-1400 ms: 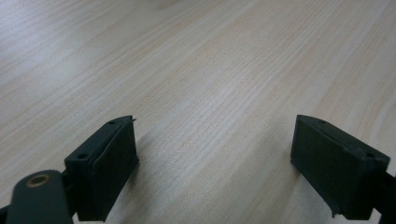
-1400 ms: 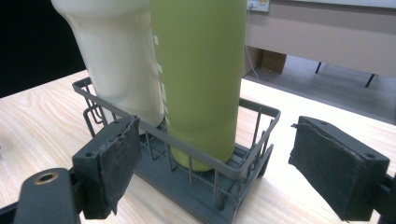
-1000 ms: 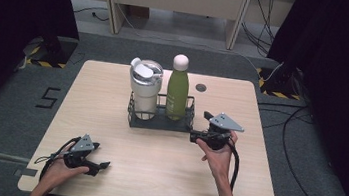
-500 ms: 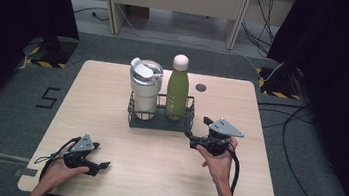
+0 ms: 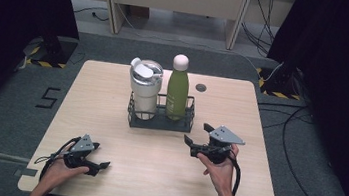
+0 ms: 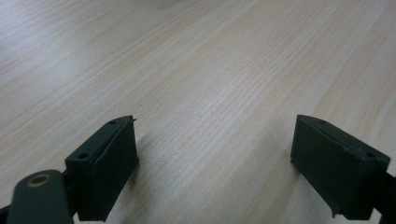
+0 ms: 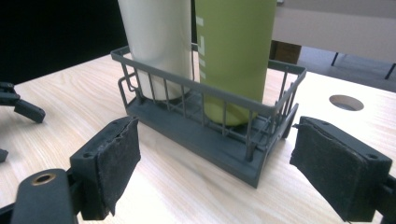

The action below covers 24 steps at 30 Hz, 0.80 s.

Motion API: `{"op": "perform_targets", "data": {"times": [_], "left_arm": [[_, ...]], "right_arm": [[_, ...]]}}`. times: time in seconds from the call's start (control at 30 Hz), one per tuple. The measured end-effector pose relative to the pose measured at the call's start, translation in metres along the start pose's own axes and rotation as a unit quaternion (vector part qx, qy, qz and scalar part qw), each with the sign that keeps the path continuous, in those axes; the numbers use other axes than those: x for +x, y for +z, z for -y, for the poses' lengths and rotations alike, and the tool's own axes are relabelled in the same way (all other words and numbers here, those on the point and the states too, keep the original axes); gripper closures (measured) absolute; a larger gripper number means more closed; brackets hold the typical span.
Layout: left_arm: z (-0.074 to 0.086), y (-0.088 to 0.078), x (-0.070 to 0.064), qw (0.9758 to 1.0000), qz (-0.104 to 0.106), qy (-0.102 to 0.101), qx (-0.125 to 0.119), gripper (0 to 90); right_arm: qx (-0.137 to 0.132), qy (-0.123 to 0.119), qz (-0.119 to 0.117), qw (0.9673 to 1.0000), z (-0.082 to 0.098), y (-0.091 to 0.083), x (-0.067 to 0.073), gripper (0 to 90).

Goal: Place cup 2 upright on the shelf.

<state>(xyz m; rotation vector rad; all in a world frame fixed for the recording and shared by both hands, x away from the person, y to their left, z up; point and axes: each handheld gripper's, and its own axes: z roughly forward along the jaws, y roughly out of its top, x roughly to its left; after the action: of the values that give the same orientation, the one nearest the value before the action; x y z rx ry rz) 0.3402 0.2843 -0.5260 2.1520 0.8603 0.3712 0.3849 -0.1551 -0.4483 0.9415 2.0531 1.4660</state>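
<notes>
Pale wood grain runs under both tools on the counter [image 5: 113, 90], where a person works with a hand-held gripper in each hand. The right hand-held gripper [image 5: 197, 137], at about 4 o'clock on the counter, has just been opening its jaws; they stand apart with nothing between them, aimed at the near corner of the dark wire basket [image 5: 159, 121] and just short of it. The left hand-held gripper [image 5: 101, 155], down at 7 o'clock and well apart from the basket, rests low over bare wood with its jaws spread wide and empty.

The basket sits at the counter's centre and holds a white tumbler [image 5: 144, 89] on the 9 o'clock side and a green bottle [image 5: 177, 93] with a pale cap beside it, both upright. The right gripper view brings the basket's bars close and picks out a pale vertical marking on the green bottle [image 7: 233, 56], too partial to read, plus a round hole [image 7: 346, 102] in the wood. The high view alone takes in the floor, where a "5" [image 5: 49, 98] is marked at 9 o'clock.
</notes>
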Motion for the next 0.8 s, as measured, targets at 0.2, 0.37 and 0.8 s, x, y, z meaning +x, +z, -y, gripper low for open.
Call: {"op": "perform_targets", "data": {"times": [0.2,0.37,0.8], "left_arm": [[0.0,0.0,0.0,1.0,0.0,0.0,0.0,13.8],[0.0,0.0,0.0,1.0,0.0,-0.001,0.0,13.8],[0.0,0.0,0.0,1.0,0.0,0.0,0.0,13.8]], "right_arm": [[0.007,-0.003,0.001,1.0,0.006,-0.006,0.003,15.0],[0.014,-0.001,-0.007,0.9999,0.012,-0.008,0.007,15.0],[0.046,-0.003,-0.014,0.9988,0.037,-0.017,0.014,15.2]]}}
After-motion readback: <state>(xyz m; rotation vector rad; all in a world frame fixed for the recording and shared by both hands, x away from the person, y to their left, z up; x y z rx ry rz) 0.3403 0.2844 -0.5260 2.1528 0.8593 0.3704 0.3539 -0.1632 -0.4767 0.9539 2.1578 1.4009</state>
